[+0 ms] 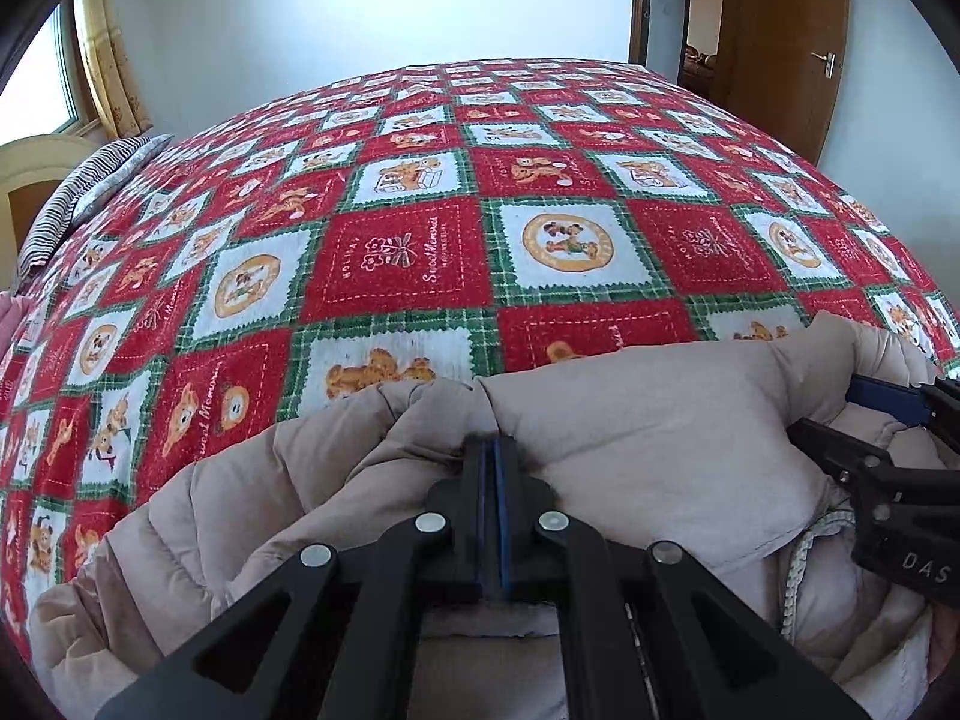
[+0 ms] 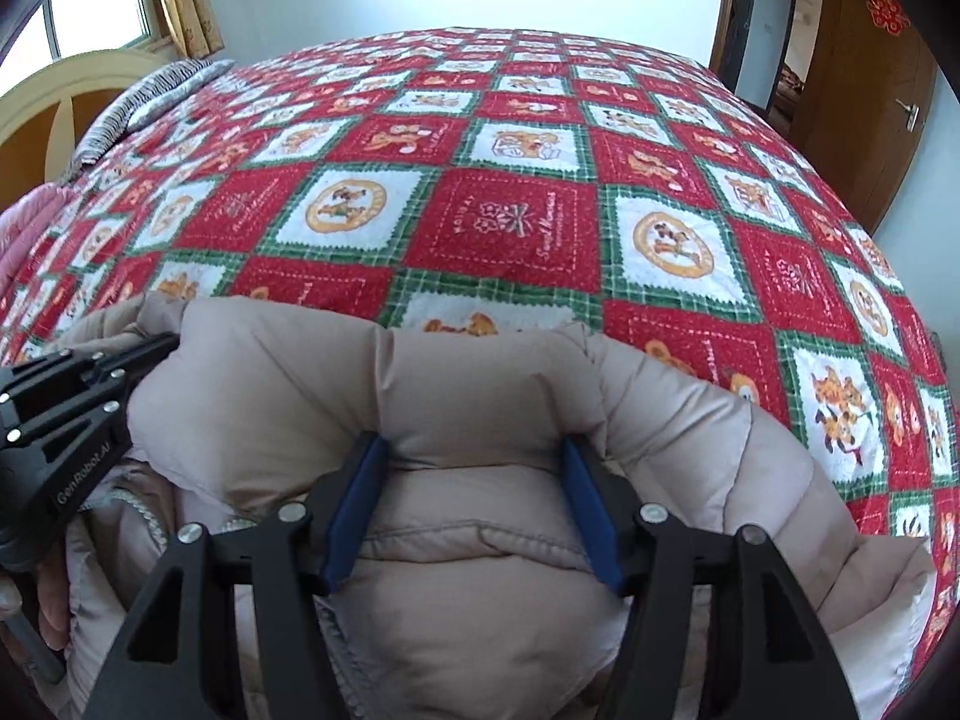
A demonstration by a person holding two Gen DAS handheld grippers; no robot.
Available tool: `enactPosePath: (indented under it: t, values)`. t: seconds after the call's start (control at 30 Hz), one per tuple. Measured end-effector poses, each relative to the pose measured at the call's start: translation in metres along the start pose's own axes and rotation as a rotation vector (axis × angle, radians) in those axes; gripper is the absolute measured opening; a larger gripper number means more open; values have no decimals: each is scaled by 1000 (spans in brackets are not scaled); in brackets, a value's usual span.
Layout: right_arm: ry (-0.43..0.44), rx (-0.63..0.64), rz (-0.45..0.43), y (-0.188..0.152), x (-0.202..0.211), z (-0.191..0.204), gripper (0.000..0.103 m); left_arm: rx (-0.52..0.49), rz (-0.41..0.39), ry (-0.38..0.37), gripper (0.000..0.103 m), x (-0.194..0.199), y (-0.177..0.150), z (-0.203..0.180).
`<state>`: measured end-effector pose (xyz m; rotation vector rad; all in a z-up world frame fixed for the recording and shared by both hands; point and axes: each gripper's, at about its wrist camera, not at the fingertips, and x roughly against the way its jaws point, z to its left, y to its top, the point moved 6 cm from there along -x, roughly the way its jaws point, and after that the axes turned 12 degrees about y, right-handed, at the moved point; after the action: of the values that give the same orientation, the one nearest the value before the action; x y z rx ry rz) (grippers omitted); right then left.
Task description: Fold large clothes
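A beige puffer jacket [image 1: 630, 420] [image 2: 480, 372] lies bunched at the near edge of a bed. My left gripper [image 1: 493, 450] is shut, its blue pads together on a pinch of jacket fabric whose creases run out from the tips. In the right wrist view the left gripper [image 2: 168, 343] sits at the jacket's left edge. My right gripper [image 2: 474, 444] stands wide with a thick padded fold filling the gap and touching both blue pads. The left wrist view shows the right gripper [image 1: 822, 408] at the far right on the jacket.
A red, white and green patchwork bedspread [image 1: 408, 252] [image 2: 510, 222] covers the bed beyond the jacket. A striped pillow [image 1: 78, 192] and a cream headboard [image 2: 54, 114] lie at the left. A wooden door [image 1: 786, 42] stands at the back right. A hand [image 2: 48, 594] holds the left gripper.
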<state>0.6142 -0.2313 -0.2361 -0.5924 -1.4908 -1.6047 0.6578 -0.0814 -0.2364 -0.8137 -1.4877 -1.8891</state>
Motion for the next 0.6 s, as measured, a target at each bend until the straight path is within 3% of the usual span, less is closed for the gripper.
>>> enactPosePath:
  t: [0.6]
  values:
    - [-57,26,-26,-3,-4,4,64,-13,-6,17,3,-3,0,-4]
